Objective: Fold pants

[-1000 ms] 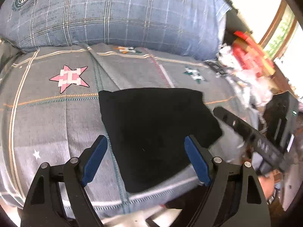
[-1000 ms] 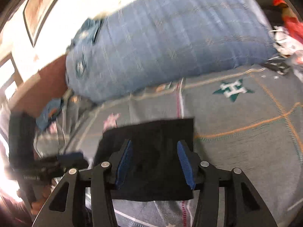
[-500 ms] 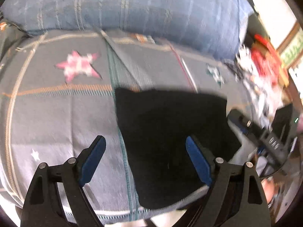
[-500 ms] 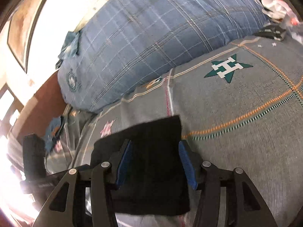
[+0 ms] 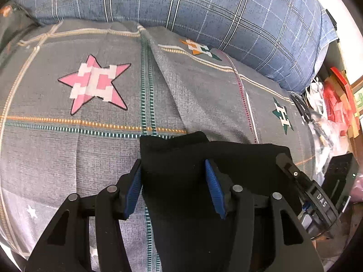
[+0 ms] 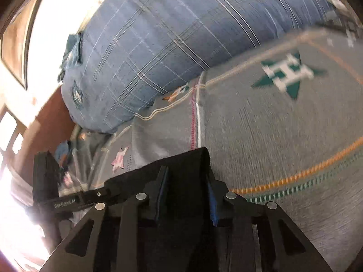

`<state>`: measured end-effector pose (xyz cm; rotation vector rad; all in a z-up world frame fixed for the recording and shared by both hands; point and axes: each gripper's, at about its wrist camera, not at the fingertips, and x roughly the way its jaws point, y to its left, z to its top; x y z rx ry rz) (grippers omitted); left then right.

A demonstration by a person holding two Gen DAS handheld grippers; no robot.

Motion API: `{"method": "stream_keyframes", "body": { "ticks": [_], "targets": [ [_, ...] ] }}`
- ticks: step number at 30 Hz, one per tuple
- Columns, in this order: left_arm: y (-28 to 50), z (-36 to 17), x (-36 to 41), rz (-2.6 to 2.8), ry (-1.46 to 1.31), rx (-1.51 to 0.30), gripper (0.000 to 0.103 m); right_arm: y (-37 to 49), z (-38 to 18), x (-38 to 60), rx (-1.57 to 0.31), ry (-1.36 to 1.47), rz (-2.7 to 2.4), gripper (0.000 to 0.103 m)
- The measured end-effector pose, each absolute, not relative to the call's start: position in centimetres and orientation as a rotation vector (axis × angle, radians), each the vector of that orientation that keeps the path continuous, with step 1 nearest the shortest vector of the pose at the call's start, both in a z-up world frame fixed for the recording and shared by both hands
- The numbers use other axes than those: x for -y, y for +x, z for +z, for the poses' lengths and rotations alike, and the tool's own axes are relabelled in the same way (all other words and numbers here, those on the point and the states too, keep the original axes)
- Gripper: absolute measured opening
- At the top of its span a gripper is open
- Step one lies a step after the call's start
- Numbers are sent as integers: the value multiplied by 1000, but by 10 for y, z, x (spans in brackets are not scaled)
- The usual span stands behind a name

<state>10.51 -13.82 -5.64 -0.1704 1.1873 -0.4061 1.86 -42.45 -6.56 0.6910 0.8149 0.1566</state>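
Observation:
Black folded pants (image 5: 240,158) lie on a grey bedspread (image 5: 68,149) with star patches. My left gripper (image 5: 174,189) stands over their left end. Its jaws are closing with the cloth between them, and the blue pads (image 5: 133,188) sit at the cloth's edge without pinching it. The pants' far edge humps up just ahead of it. My right gripper (image 6: 187,198) is over the right end of the pants (image 6: 183,170). Its jaws are closing too, and black cloth fills the gap. Each view shows the other gripper at its side: the right gripper (image 5: 304,188) and the left gripper (image 6: 68,201).
A big blue plaid pillow (image 5: 192,6) lies along the far side of the bed (image 6: 170,45). Red boxes and plastic bags (image 5: 335,99) are piled past the bed's right end. A reddish-brown wall and a bright window (image 6: 9,136) are on the left.
Both grippers have come down and forward onto the pants, and their jaws have narrowed around the cloth. The pants' far edge has bunched up.

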Motion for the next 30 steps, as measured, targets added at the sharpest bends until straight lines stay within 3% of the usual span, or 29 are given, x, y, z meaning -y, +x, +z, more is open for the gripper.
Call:
{"method": "stream_keyframes", "body": {
  "ticks": [17,20,25,27,30],
  "targets": [
    [78,-37,133,-389,-90,-1149,55,-24,-52,423,-832,657,101,42],
    [71,-40,112,-384,-151,-1168,65,-41,-51,428,-830,689,105,45],
    [57,-53,95,-416,-260,-1241,66,-56,-52,424,-822,710,128,45],
    [49,-52,99,-424,-251,-1248,66,-55,-51,418,-835,666,123,44],
    [38,-53,112,-495,-263,-1301,66,-60,-34,401,-806,552,126,31]
  ]
}}
